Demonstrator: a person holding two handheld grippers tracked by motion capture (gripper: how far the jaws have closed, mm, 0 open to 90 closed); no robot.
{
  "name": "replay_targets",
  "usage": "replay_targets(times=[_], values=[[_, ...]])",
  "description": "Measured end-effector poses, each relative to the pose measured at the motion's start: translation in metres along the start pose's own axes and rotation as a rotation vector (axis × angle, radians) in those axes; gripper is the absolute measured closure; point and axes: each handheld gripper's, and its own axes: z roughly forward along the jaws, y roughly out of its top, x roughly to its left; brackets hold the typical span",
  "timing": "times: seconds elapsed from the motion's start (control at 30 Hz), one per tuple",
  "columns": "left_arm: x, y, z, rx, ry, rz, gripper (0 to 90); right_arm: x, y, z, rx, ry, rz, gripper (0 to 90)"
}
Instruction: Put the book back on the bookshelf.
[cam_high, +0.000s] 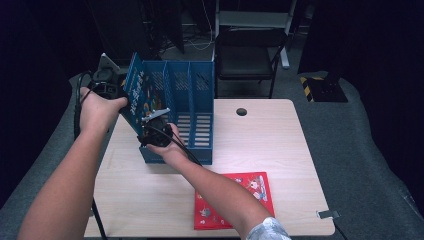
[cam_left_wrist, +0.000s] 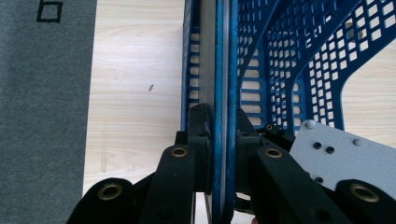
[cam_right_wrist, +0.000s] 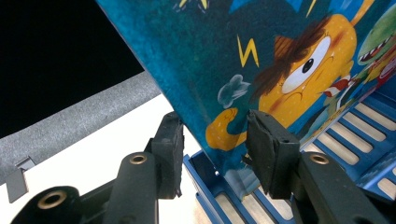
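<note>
In the high view, a blue picture book (cam_high: 136, 92) is being held tilted over the leftmost slot of a blue file rack (cam_high: 200, 95) standing on the wooden table (cam_high: 260, 150). The left gripper (cam_high: 112, 89) is being kept at the book's upper edge, the right gripper (cam_high: 154, 125) at its lower corner. A red book (cam_high: 252, 187) is lying flat near the front edge.

In the left gripper view, the book's edge (cam_left_wrist: 223, 93) is being pinched between both pads, the jaws closed tight on it.

In the right gripper view, the book's cover (cam_right_wrist: 261, 70) is being straddled by jaws standing apart, with the left pad (cam_right_wrist: 169, 151) clear of it; whether the right pad is touching cannot be told.
</note>
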Motion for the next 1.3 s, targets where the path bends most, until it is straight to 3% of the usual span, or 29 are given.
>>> replay_targets(times=[0.2,0.43,0.47,0.5,0.53,0.67,0.77,0.8,0.83,1.03,1.07,1.3], values=[[0.002,0.002,0.004,-0.002,-0.004,0.008,82.5,-0.002,0.001,0.004,0.018,0.005,-0.019,56.7],[0.003,0.006,0.014,-0.01,-0.011,0.006,82.5,-0.006,0.001,0.007,0.032,-0.015,0.011,56.8],[0.002,0.007,0.016,-0.009,-0.01,0.008,82.4,-0.009,0.001,0.007,0.031,-0.014,-0.014,56.8],[0.001,0.008,0.017,-0.007,-0.01,0.012,82.4,-0.009,0.001,0.007,0.046,-0.014,-0.002,56.8],[0.001,0.008,0.019,-0.001,-0.014,0.012,82.4,-0.01,0.002,0.009,0.028,-0.022,0.001,56.8],[0.002,0.01,0.023,-0.021,-0.018,0.003,82.4,-0.009,0.002,0.007,0.041,-0.02,0.044,56.8],[0.004,0.012,0.024,-0.025,-0.022,0.006,82.3,-0.011,0.002,0.009,0.017,-0.025,0.012,56.7],[0.003,0.012,0.025,-0.03,-0.022,0.006,82.3,-0.009,0.002,0.007,0.036,-0.025,0.048,56.7],[0.003,0.013,0.025,-0.031,-0.027,0.002,82.2,-0.009,0.002,0.007,0.034,-0.026,0.051,56.7],[0.004,0.015,0.03,-0.058,-0.035,-0.004,82.1,-0.012,0.003,0.007,0.03,-0.032,0.049,56.5],[0.004,0.016,0.03,-0.062,-0.033,-0.005,82.1,-0.013,0.003,0.007,0.025,-0.037,0.03,56.6],[0.002,0.02,0.034,-0.082,-0.038,-0.01,81.5,-0.017,0.005,0.006,0.024,-0.03,0.039,57.0]])
